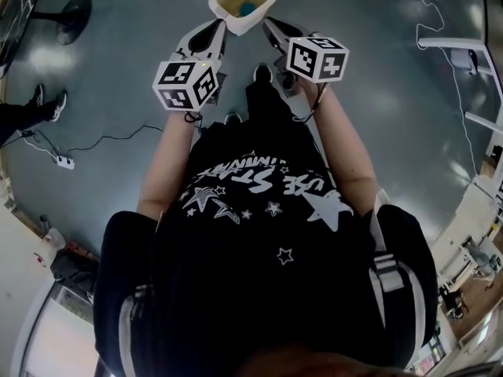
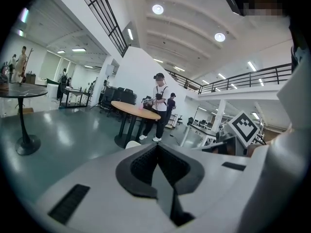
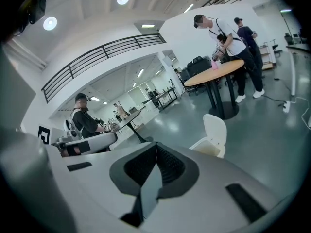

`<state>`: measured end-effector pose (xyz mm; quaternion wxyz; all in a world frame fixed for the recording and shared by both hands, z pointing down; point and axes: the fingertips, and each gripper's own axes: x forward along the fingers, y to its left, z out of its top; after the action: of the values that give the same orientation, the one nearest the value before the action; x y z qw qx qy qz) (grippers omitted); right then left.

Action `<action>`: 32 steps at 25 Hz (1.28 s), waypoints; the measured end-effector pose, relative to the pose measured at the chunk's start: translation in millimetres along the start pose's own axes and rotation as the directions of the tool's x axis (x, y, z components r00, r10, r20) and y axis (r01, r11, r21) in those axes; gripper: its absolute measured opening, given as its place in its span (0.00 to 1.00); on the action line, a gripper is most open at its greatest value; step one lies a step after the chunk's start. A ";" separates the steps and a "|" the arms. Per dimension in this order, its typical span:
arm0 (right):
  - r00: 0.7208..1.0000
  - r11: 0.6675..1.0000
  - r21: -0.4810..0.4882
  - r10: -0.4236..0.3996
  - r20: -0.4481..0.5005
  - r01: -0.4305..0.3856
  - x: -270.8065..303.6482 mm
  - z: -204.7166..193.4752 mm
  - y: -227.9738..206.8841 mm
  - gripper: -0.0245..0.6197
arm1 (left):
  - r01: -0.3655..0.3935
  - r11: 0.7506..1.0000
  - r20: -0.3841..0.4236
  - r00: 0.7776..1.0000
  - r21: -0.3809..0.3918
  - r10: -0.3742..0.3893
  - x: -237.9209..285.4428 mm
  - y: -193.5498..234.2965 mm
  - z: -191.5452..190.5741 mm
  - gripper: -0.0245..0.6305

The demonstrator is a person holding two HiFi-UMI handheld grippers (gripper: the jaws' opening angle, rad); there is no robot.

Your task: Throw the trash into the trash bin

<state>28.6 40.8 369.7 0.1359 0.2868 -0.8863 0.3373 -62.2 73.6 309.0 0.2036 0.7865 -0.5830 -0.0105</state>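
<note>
Left gripper (image 1: 211,34) and right gripper (image 1: 275,31) are both clenched empty by the far trash bin (image 1: 236,22), so the job's probably done.

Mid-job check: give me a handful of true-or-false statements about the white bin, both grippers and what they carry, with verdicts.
1. The white plastic trash bin has its lid up. True.
2. The right gripper carries a piece of trash. False: its jaws are together with nothing between them.
3. The left gripper has its jaws wide apart. False: they are together and empty.
4. A small blue item lies inside the bin. True.
5. The bin stands on a round wooden table. False: it stands on the glossy grey floor, just ahead of both grippers.
</note>
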 end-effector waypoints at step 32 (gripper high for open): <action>0.993 0.994 -0.066 -0.083 0.089 0.089 -93.6 -72.6 81.0 0.05 | 0.117 0.992 0.047 0.992 0.037 -0.119 -113.0 -52.6 -17.1 0.05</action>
<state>58.1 178.1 340.3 0.1220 0.3341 -0.8894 0.2871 -46.0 195.4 282.2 0.1748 0.8225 -0.5403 -0.0320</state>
